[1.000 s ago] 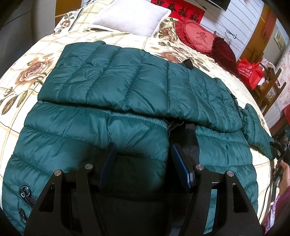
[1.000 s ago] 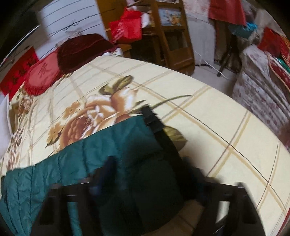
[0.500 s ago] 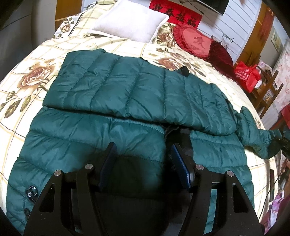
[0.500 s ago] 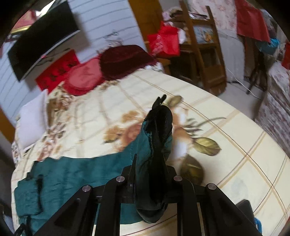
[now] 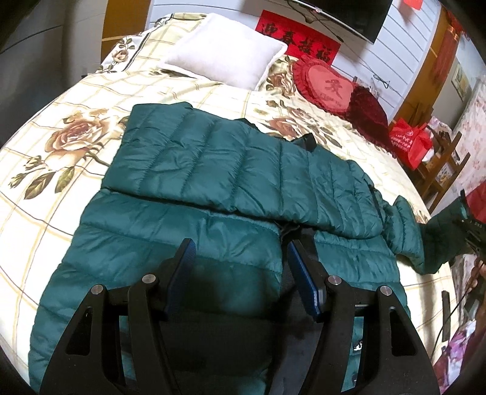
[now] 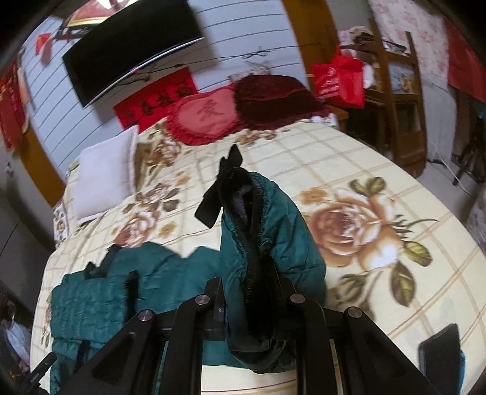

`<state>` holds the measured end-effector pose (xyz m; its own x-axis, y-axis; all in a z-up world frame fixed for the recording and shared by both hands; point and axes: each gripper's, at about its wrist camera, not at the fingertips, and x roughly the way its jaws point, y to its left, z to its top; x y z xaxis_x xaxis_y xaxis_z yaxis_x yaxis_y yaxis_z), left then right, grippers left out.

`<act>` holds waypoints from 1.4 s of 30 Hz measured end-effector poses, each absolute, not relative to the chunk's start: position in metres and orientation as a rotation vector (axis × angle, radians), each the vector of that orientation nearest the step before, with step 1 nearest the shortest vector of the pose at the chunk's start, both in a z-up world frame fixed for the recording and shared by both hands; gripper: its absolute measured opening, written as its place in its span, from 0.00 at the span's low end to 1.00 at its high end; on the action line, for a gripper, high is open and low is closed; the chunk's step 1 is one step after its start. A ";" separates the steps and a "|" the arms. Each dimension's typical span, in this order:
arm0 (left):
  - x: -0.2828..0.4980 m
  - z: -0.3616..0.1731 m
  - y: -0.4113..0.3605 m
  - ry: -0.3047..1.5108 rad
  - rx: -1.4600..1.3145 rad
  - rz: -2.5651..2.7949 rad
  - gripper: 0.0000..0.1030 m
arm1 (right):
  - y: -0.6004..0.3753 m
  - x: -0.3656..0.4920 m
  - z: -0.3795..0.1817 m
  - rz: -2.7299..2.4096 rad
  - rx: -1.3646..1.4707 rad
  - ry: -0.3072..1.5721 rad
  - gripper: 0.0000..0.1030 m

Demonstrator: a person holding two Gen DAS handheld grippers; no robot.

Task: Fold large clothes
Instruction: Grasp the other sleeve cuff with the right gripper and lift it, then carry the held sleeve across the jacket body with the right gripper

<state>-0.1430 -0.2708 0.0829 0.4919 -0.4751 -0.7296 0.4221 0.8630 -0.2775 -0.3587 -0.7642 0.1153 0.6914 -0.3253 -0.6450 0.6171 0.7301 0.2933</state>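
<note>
A: Right gripper (image 6: 252, 307) status?

B: Jaws clamped tight on the sleeve (image 6: 267, 243) of the green puffer jacket (image 5: 212, 188). Dark cuff end bunches up between the fingers, teal fabric spills over both sides. Sleeve is raised off the bedspread (image 6: 379, 273); the rest of the jacket trails off to the lower left in that view.

A: Left gripper (image 5: 240, 270)?

B: Jaws about half open, nothing between the pads. Blue pads (image 5: 182, 267) hang over the near part of the jacket, close to its dark lining strip (image 5: 300, 240). Can't tell if they touch the fabric.

A: Jacket layout?

B: Flat on the bed, spread sideways. One quilted panel is folded over the body on the far side. Lifted sleeve runs off to the right edge of the left view, where the right gripper shows, held by a hand (image 5: 475, 273).

A: Surroundings?

B: Floral checked bedspread under everything. White pillow (image 5: 227, 57), red heart cushion (image 5: 325, 85) and dark red cushion (image 5: 367, 112) at the head. Red banner (image 5: 300, 45) and TV (image 5: 343, 15) on the wall. Red bag (image 5: 410, 139) on a wooden chair (image 5: 437, 170) beside the bed. Dark flat device (image 6: 440, 355) on the bedspread near the right gripper.
</note>
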 end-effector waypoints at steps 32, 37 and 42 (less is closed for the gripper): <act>-0.143 0.089 -0.218 0.904 -0.154 -0.506 0.61 | -0.638 -0.243 0.140 -0.254 0.448 0.666 0.17; -0.140 0.089 -0.209 0.903 -0.168 -0.493 0.61 | -0.618 -0.223 0.139 -0.214 0.433 0.677 0.17; -0.137 0.089 -0.199 0.900 -0.186 -0.481 0.61 | -0.601 -0.207 0.139 -0.180 0.430 0.686 0.17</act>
<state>-0.1374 -0.1989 0.0894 0.5245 -0.4762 -0.7057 0.3232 0.8783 -0.3525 -0.2066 -0.6015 0.1387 0.7628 -0.0204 -0.6463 0.2991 0.8973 0.3246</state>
